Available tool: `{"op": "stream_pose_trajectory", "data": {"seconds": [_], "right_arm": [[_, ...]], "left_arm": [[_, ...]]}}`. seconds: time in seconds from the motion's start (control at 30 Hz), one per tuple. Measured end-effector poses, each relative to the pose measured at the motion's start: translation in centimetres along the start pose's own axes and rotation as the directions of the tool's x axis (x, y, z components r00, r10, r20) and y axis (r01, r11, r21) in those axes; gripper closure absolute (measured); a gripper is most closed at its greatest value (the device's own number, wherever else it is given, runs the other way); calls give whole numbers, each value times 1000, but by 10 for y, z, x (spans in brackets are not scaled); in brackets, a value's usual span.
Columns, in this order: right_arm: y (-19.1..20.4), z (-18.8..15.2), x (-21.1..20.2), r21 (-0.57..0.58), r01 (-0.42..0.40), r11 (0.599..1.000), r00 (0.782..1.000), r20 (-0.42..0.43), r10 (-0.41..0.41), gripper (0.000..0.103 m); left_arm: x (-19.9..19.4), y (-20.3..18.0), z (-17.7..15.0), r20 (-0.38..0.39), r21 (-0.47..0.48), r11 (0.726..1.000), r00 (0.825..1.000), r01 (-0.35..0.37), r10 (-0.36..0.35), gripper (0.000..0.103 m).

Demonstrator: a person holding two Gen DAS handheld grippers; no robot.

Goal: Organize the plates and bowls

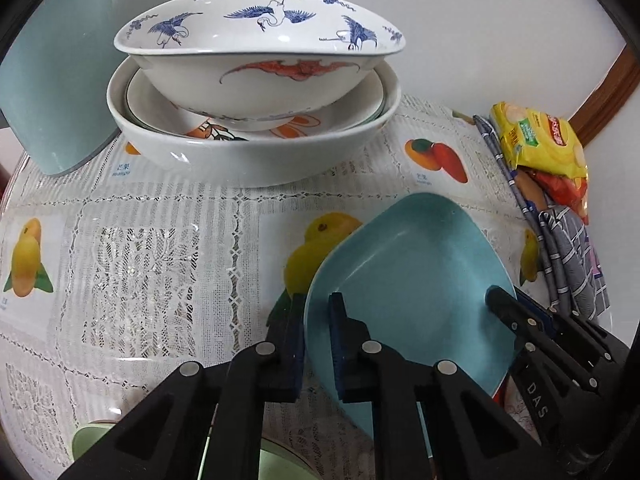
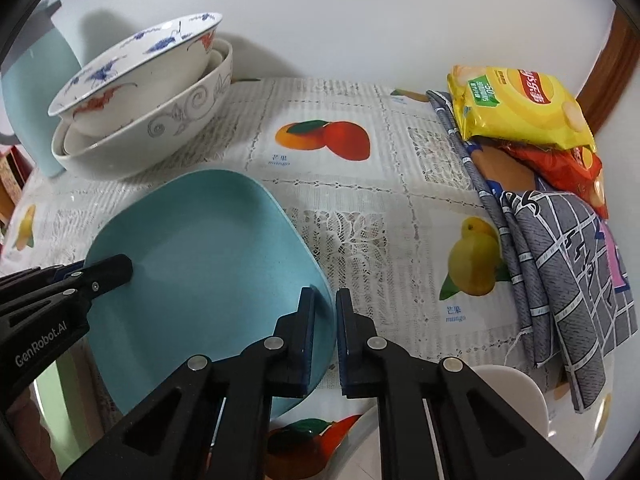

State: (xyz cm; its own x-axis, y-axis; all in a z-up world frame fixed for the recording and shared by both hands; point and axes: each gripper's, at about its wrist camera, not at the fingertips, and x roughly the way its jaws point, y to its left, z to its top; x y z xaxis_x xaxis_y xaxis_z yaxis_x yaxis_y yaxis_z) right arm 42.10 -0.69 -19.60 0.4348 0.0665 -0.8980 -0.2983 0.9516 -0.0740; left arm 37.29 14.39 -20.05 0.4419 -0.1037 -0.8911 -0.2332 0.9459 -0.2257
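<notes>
Clamping blue plate (image 1: 412, 264) rim: both jaws closed tight.

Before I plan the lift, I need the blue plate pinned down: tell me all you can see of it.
The blue plate is pale blue, matte, a rounded square with a shallow raised rim, empty. It sits tilted over the lace tablecloth, in front of the stacked bowls. The left gripper is shut on one rim and the right gripper on the opposite rim, each with one finger inside the plate and one outside. Whether it touches the cloth is hidden.
</notes>
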Motion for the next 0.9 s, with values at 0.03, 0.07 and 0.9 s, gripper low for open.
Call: {"op": "stream_pose_trajectory", "data": {"seconds": [0.03, 0.07, 0.9], "right_arm": [[-2, 1, -1, 10, -10, 1000, 1000, 6, 10, 94], [-3, 2, -4, 14, -20, 1000, 1000, 14, 20, 94], [-5, -15, -88, 69, -130, 989, 981, 154, 118, 95]], "left_arm": [[-2, 0, 0, 2, -2, 1000, 1000, 2, -2, 92], [-3, 0, 0, 4, -3, 1000, 1000, 4, -4, 92], [-91, -2, -25, 101, 20, 1000, 995, 15, -17, 92]]}}
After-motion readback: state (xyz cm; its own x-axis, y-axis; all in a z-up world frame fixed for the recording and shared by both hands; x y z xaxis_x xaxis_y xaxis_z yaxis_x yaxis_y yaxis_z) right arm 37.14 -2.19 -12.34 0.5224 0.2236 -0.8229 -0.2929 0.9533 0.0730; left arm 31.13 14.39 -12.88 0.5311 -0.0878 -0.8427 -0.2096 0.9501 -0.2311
